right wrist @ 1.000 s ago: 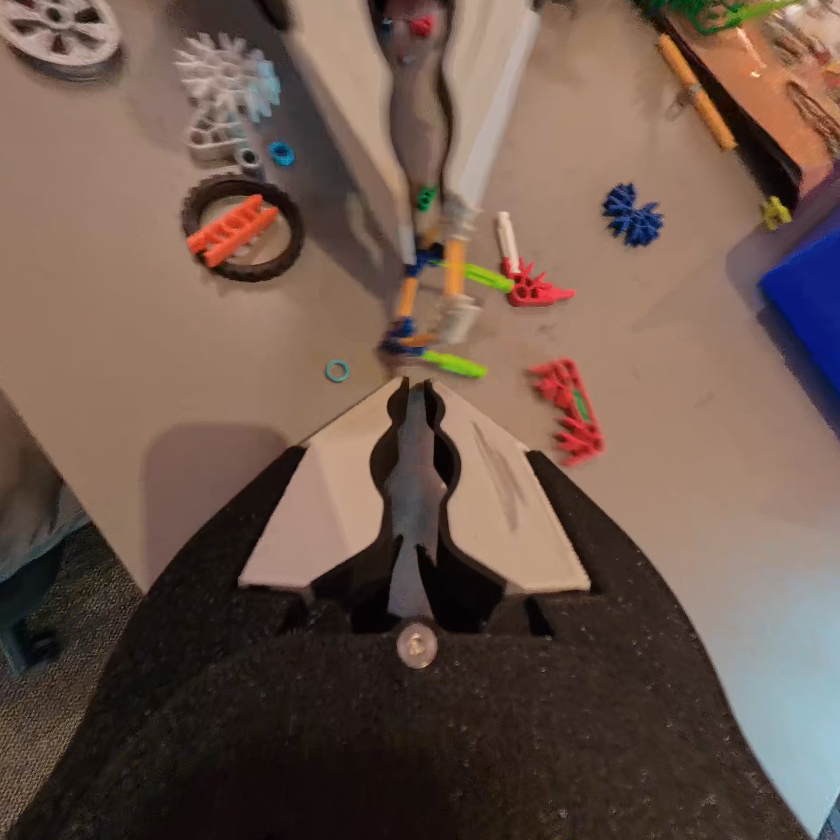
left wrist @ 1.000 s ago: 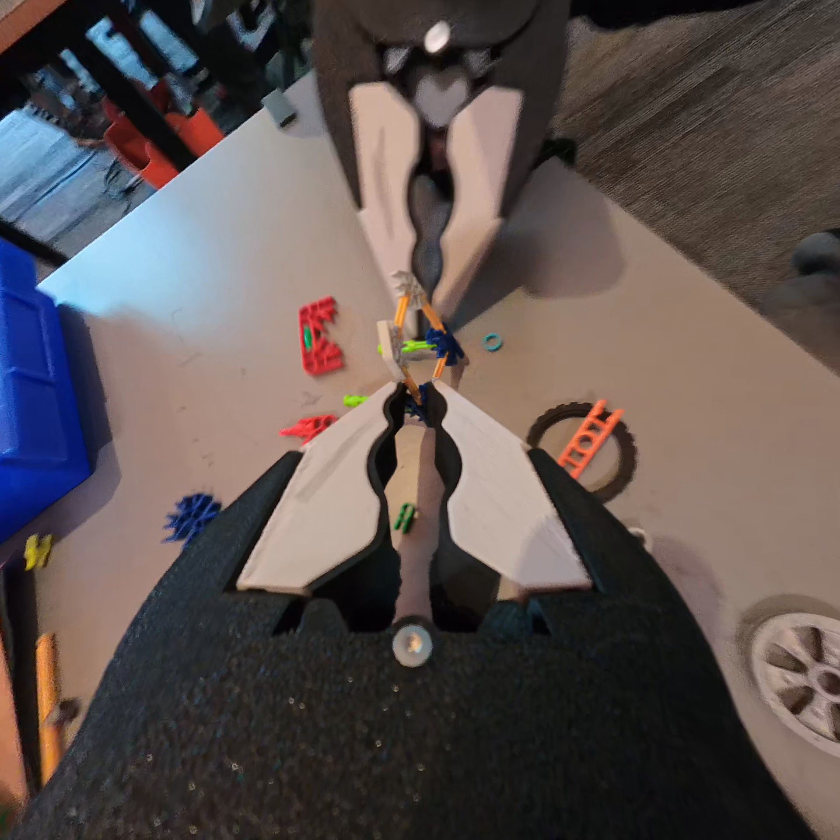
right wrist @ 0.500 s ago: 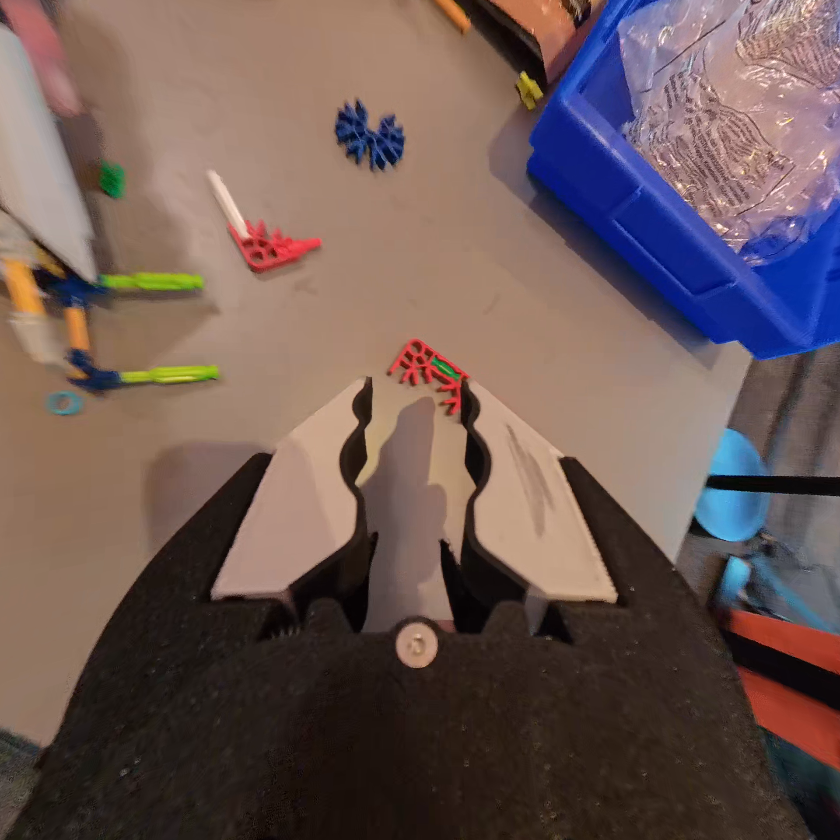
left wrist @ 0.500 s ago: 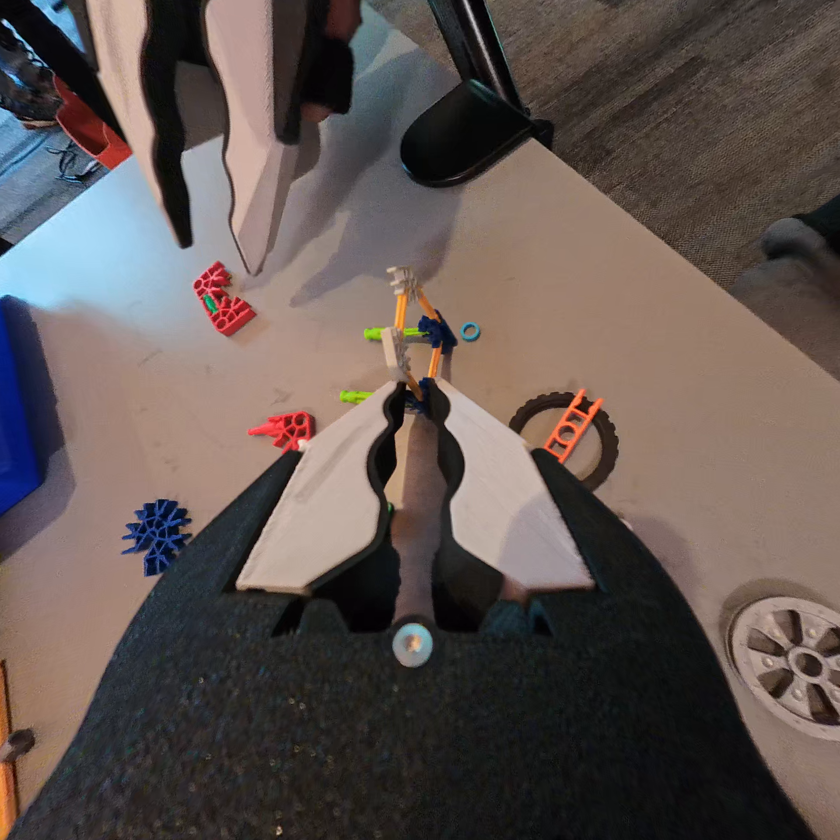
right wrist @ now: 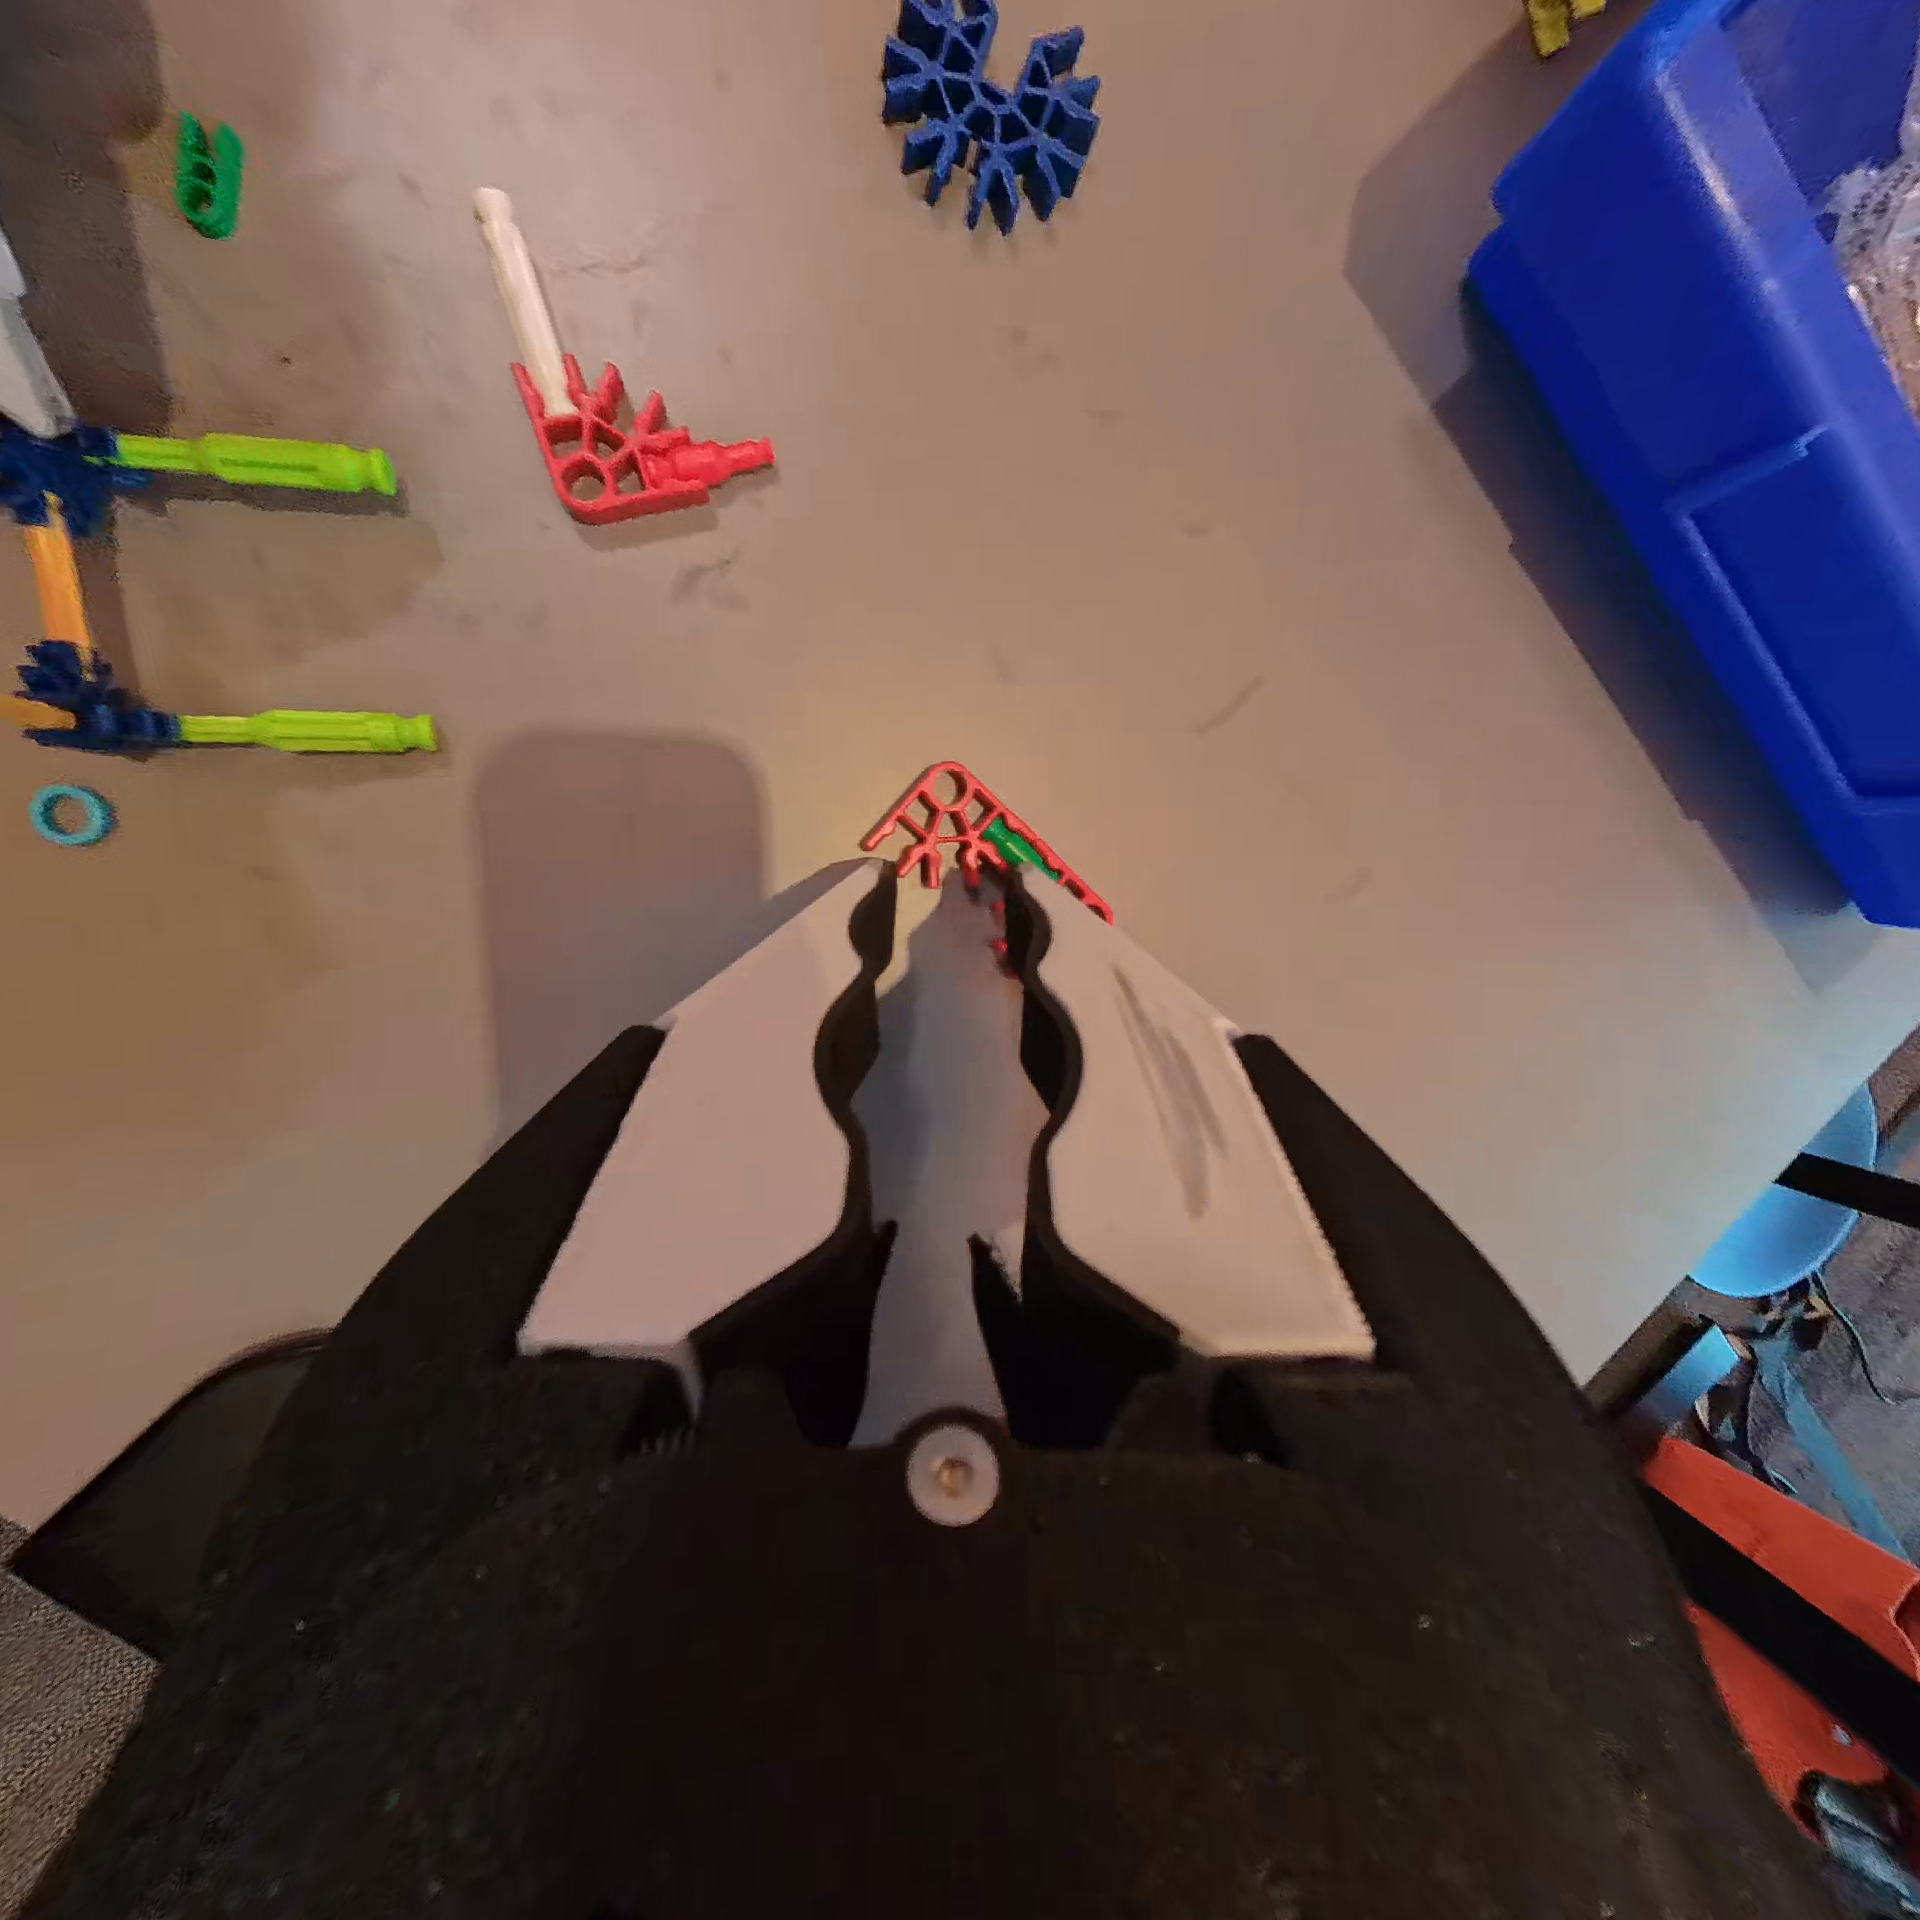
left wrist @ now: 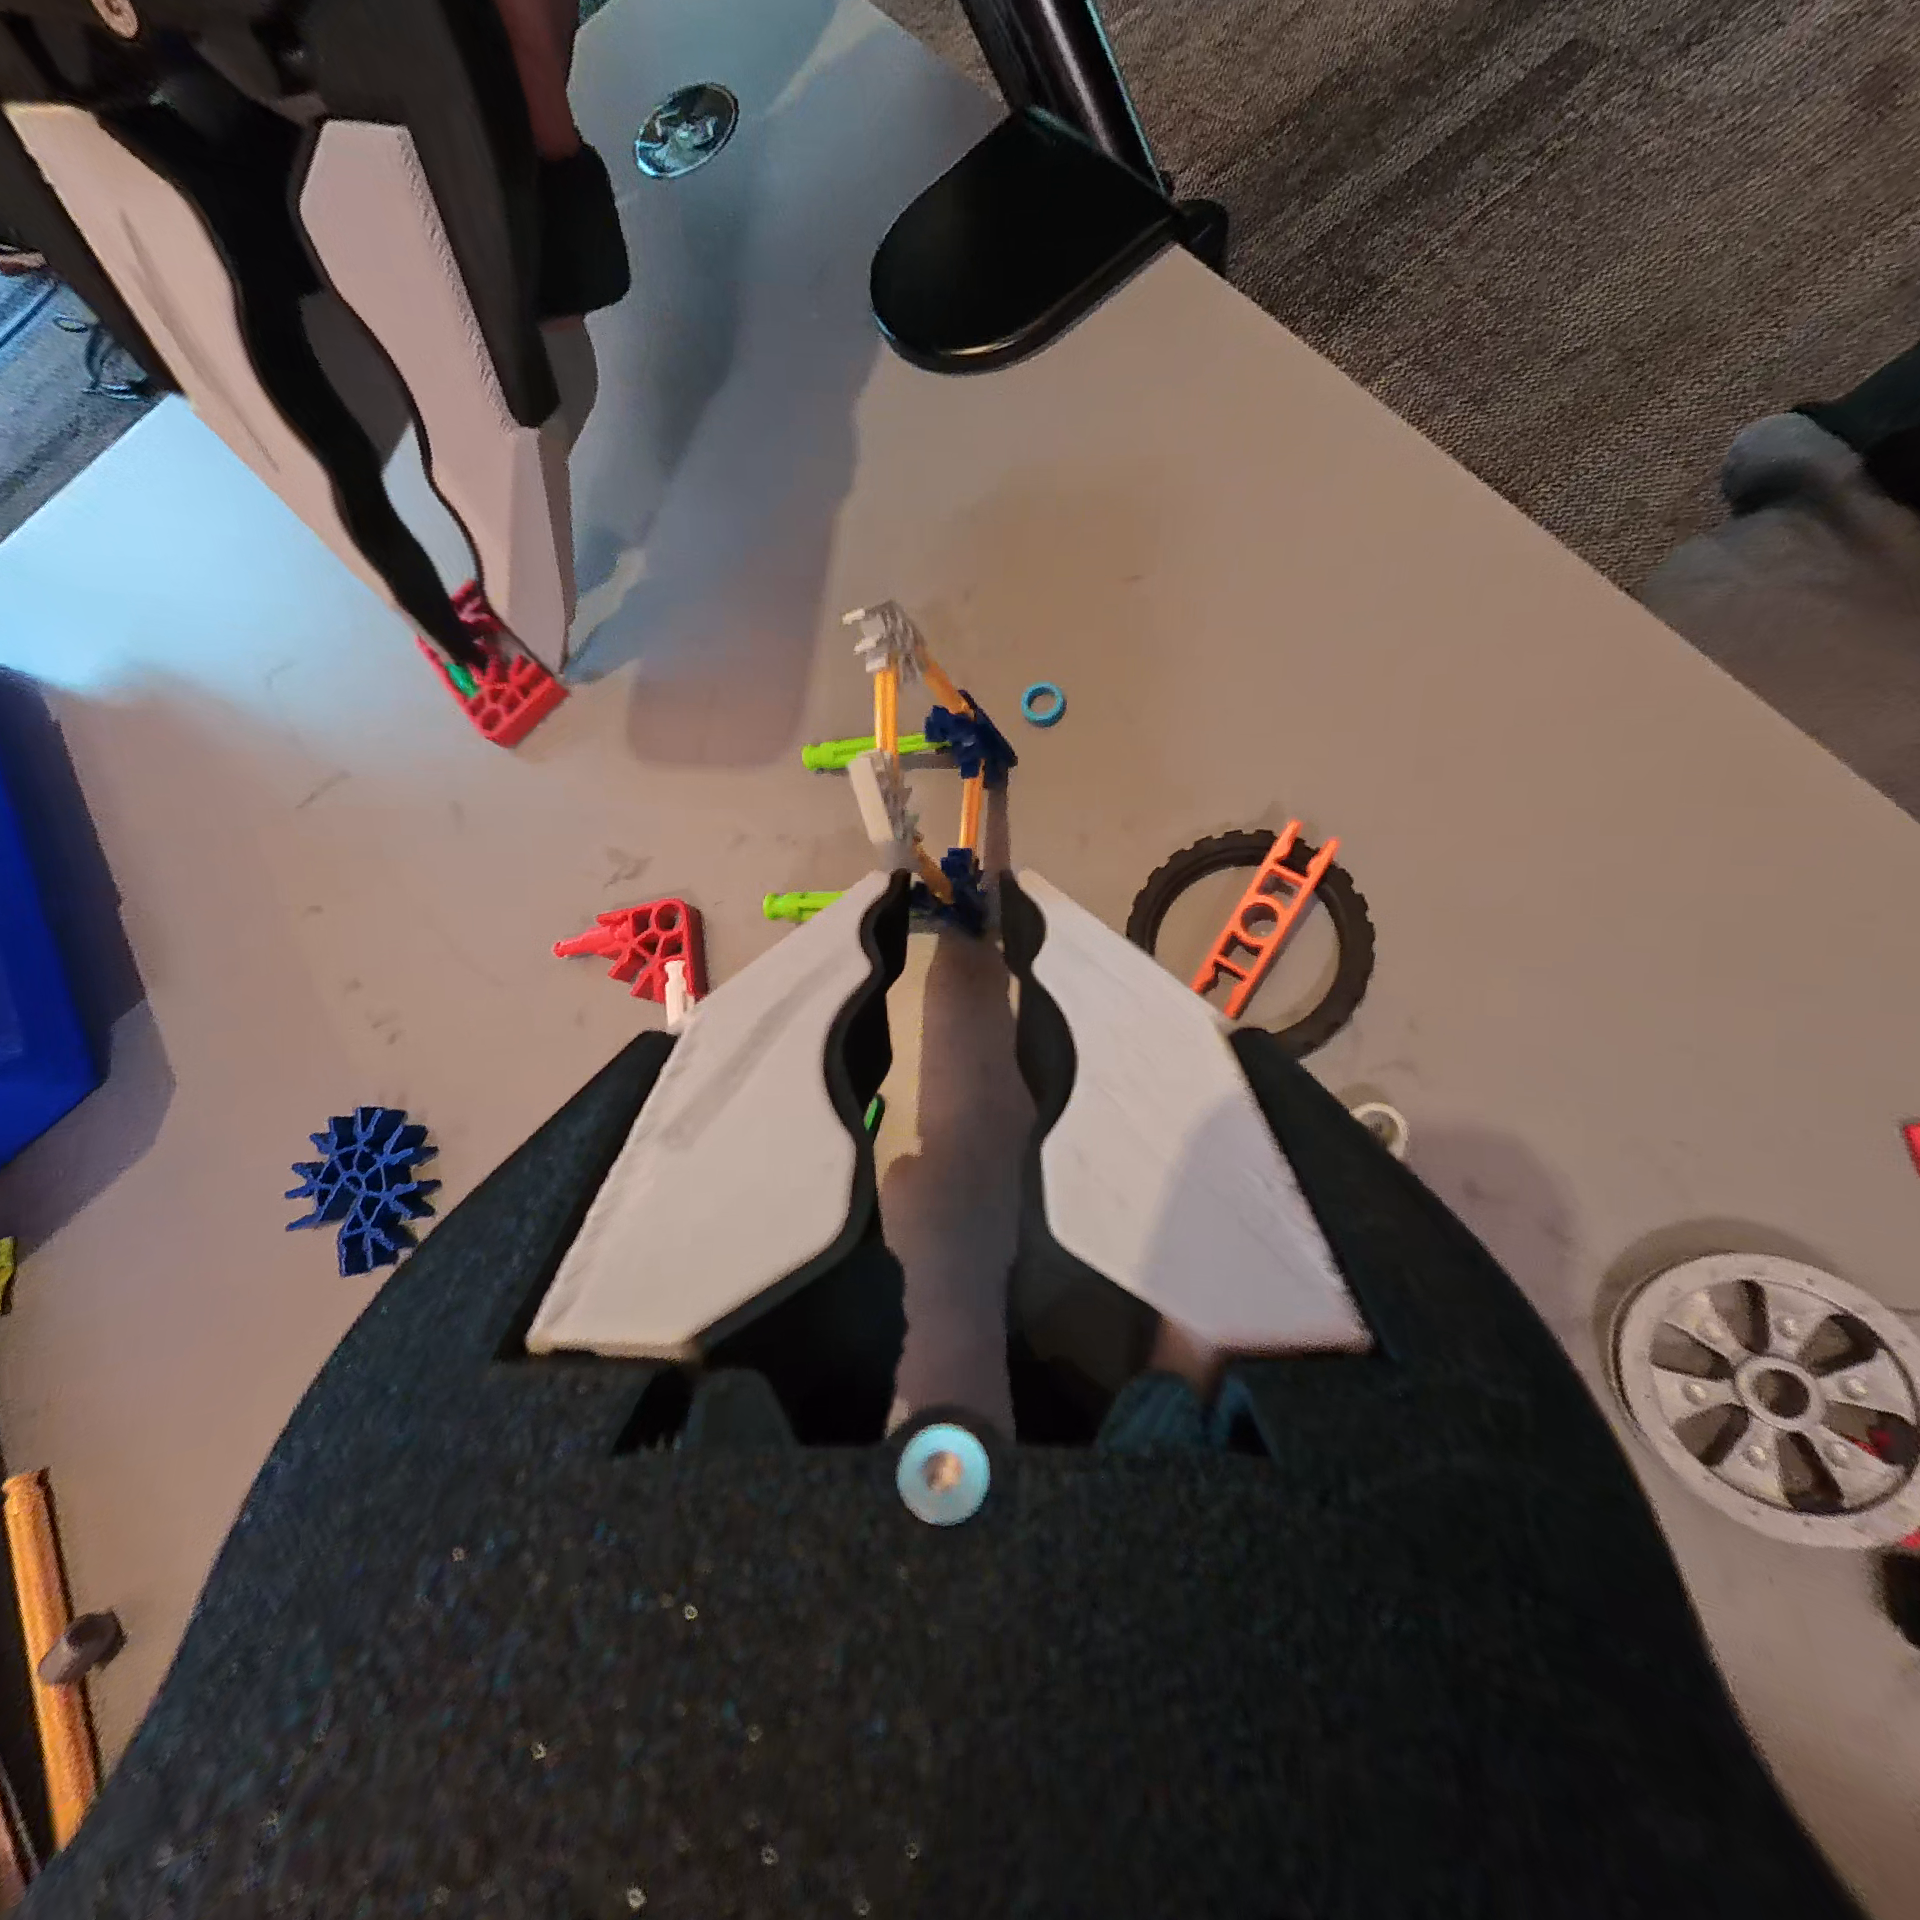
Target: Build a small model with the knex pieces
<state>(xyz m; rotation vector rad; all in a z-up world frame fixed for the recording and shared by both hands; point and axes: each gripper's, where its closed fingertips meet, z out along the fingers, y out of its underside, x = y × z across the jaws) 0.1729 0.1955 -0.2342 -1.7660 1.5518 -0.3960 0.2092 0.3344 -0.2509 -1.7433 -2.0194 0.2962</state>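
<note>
My left gripper [left wrist: 953,894] is shut on the near blue connector of a small rod assembly [left wrist: 904,727] made of orange rods, blue and grey connectors and two green rods. It stands on the grey table [left wrist: 1299,623]. My right gripper [right wrist: 953,878] is down on the table with its tips closed around a red corner connector piece [right wrist: 951,816] that has a small green part in it. In the left wrist view, the right gripper [left wrist: 499,644] sits on that red piece [left wrist: 509,701], to the left of the assembly. The assembly shows at the left edge of the right wrist view [right wrist: 62,582].
A blue bin [right wrist: 1714,364] stands to the right of the red piece. A blue snowflake connector [right wrist: 987,114], a red connector with a white rod [right wrist: 613,447], a teal ring [left wrist: 1042,703], a tyre with an orange ladder [left wrist: 1257,935] and a grey wheel hub [left wrist: 1766,1392] lie around. A black stand foot [left wrist: 1018,260] sits at the far table edge. One gripper's finger ends stand about 15 centimeters off the other's.
My right gripper left the assembly, swung over to the red connector piece, opened, came down and narrowed around it. My left gripper keeps hold of the assembly.
</note>
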